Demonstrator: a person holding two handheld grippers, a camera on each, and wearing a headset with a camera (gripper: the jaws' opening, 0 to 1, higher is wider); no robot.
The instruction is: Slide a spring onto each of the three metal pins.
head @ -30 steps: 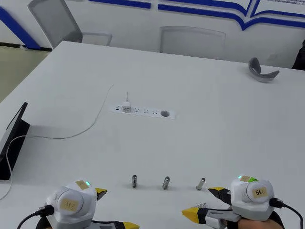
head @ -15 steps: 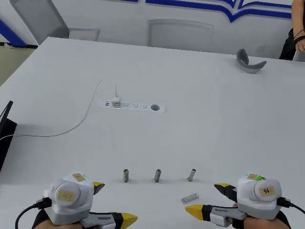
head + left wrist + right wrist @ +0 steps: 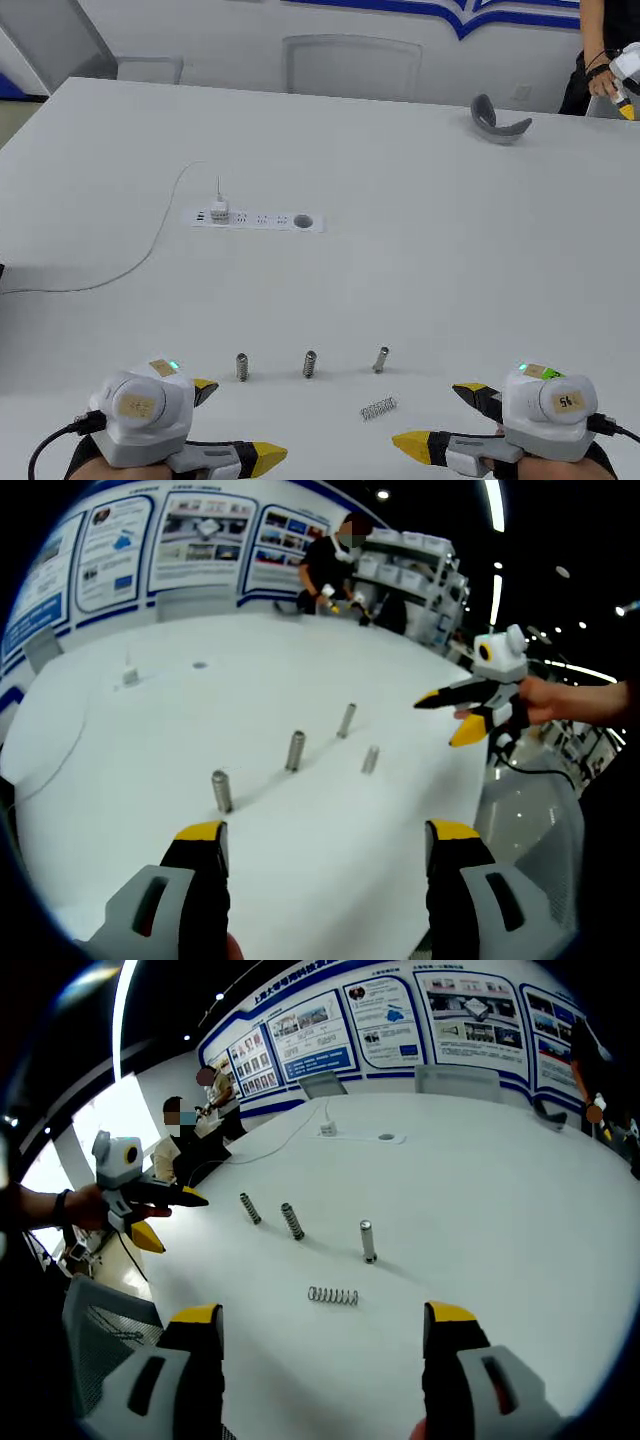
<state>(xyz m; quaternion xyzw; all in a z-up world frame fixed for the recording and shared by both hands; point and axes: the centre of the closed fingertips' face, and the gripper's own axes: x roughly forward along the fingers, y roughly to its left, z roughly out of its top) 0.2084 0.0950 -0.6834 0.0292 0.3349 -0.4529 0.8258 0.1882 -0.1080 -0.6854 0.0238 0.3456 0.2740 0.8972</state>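
Left hand-held gripper (image 3: 327, 830) spread wide, empty; right hand-held gripper (image 3: 323, 1311) likewise. Loose spring (image 3: 379, 408) lies near bare pin (image 3: 381, 359).

In the head view, the bottom edge cuts off the rear of the left gripper (image 3: 238, 420) and the right gripper (image 3: 435, 414). A person (image 3: 598, 35) at the top right corner is cropped to an arm and side. In the left gripper view, the pins (image 3: 295, 750) are blurred — coils cannot be made out. The print on the posters (image 3: 385, 1010) is too small to read.
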